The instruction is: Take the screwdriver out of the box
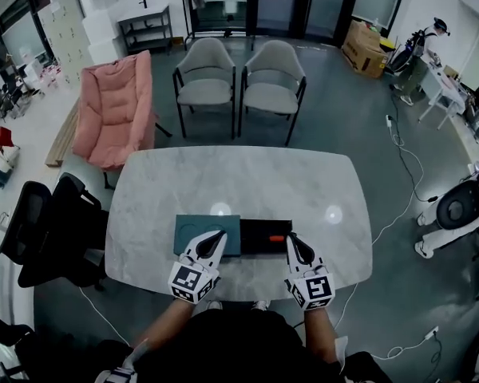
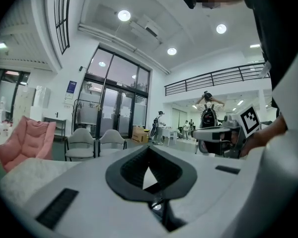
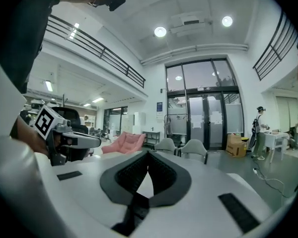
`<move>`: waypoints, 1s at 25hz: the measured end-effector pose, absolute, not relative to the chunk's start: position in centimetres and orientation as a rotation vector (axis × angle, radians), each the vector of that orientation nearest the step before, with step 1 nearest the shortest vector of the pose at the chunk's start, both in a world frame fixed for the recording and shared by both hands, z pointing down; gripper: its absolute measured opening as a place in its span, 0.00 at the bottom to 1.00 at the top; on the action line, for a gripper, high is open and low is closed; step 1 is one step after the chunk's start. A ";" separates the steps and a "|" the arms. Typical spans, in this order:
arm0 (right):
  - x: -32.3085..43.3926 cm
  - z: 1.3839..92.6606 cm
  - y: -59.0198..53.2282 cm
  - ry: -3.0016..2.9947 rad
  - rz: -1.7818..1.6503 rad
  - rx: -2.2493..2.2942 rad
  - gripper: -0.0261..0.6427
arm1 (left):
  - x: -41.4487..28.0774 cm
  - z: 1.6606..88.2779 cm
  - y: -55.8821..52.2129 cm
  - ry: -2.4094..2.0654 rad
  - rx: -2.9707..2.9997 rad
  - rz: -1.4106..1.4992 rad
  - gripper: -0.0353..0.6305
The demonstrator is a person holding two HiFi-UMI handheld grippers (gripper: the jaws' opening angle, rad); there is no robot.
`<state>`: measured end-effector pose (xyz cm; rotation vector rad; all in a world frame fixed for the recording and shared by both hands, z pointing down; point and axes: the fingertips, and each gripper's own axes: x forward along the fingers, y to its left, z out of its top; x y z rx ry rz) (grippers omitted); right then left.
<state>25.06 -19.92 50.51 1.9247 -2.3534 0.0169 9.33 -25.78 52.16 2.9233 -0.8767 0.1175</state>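
Two grey chairs (image 1: 206,76) and a pink armchair (image 1: 116,106) stand beyond the marble table (image 1: 239,182).

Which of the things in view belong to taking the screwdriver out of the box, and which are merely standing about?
Job: box, screwdriver inside it, teal panel beside it, left gripper, right gripper.
Standing about: grey chairs, pink armchair, black office chair, cardboard boxes.

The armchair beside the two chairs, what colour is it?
The armchair is pink; the head view shows it best.

An open office lobby: glass doors (image 1: 291,2), mezzanine railing (image 2: 213,78), visitor chairs (image 1: 205,78), marble table (image 1: 239,178).
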 end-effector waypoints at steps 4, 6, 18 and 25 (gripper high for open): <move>26.2 50.9 -20.6 -2.408 0.006 1.827 0.07 | 10.9 52.2 -25.9 -0.933 2.913 0.130 0.06; 26.6 51.4 -20.9 -2.428 0.009 1.781 0.07 | 11.4 52.3 -26.0 -0.968 2.903 0.135 0.06; 27.5 54.8 -22.4 -2.524 0.134 1.469 0.07 | 12.9 52.7 -25.7 -1.086 2.857 0.167 0.06; 27.2 58.4 -23.4 -2.382 0.075 1.331 0.07 | 12.2 52.9 -26.7 -1.064 2.907 0.239 0.06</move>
